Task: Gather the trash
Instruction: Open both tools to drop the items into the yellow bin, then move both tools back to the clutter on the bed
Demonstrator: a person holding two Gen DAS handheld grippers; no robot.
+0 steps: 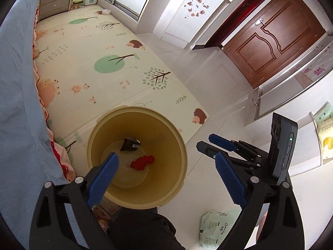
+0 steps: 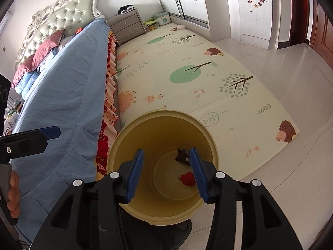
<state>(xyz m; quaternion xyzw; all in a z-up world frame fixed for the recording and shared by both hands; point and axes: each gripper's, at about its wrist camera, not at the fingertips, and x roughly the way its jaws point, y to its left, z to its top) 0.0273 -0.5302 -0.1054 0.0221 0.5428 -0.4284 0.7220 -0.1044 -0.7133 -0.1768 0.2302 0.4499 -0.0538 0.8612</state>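
Observation:
A yellow trash bin [image 1: 179,179] stands on the floor by the bed; it also shows in the right wrist view [image 2: 129,137]. Inside lie a dark wrapper [image 1: 130,143] [image 2: 182,155] and a crumpled red piece [image 1: 143,162] [image 2: 188,178]. My left gripper [image 1: 166,162] is open and empty above the bin. My right gripper [image 2: 166,152] is open and empty, right over the bin's mouth; it also shows in the left wrist view [image 1: 216,148]. The left gripper shows at the left edge of the right wrist view [image 2: 52,132]. A green-and-white packet [image 1: 216,229] lies on the floor.
A bed with a blue cover [image 2: 62,79] runs along the left. A patterned play mat [image 2: 187,73] covers the floor beyond the bin. A grey drawer chest [image 2: 128,28] stands at the far end. A brown door [image 1: 276,35] and white tiled floor [image 1: 208,79] are to the right.

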